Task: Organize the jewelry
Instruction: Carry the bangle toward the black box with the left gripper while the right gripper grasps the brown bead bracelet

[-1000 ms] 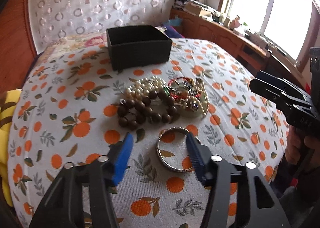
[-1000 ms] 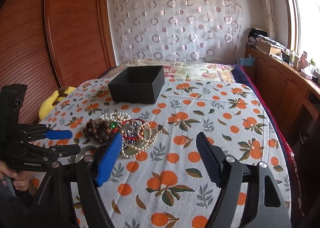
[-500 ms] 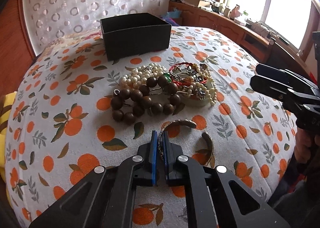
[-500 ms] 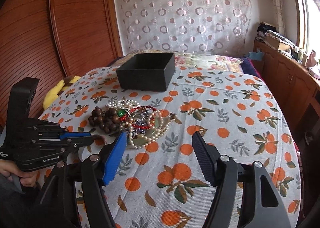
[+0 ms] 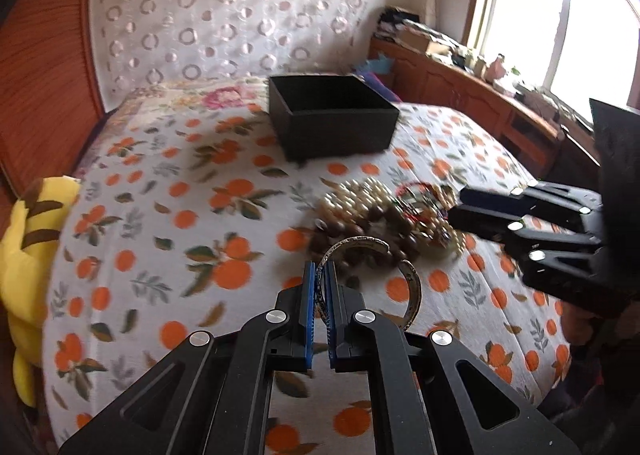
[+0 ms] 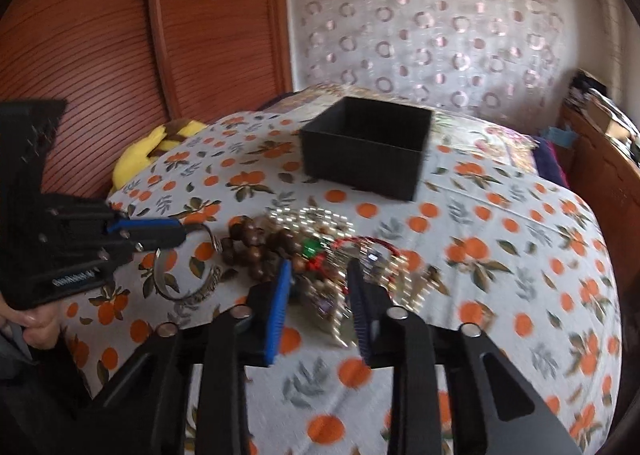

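Gripping the metal bangle (image 5: 372, 251) by its near-left rim, the left hand-held gripper (image 5: 320, 287) has its blue pads (image 5: 307, 307) pinched almost together on the band, the ring standing tilted up off the bed (image 5: 160, 215) and reaching away from the fingertips. Bangle looks stiff and thin, probably light and a bit slick; a pinch across the flat of the band, as now, seems the sound hold, though it could swivel between the pads if swung fast. Right hand-held gripper (image 6: 320, 295) comes in over the near side of the jewelry pile (image 6: 320, 247); its jaws are closing, narrow but not yet pressing, with a tangle of pearls and a red bracelet (image 6: 372, 245) between and just beyond the tips. Motion blur makes it hard to say which strand would be caught. Pile sits mid-bed on the orange-print cover: brown wooden beads (image 6: 256, 251) on its left, pearl strands (image 6: 316, 215) at the far side, red bracelet to the right. Strands are limp and snag-prone; judged best taken where a single loop lies free at the edge, otherwise neighbours may drag along. Wooden beads look heavier and should drape. Black open box (image 5: 332, 123) stands at the far side of the bed beyond the pile, likely the destination, nothing visible inside. Yellow plush toy (image 5: 28, 255) at the left edge of the bed.
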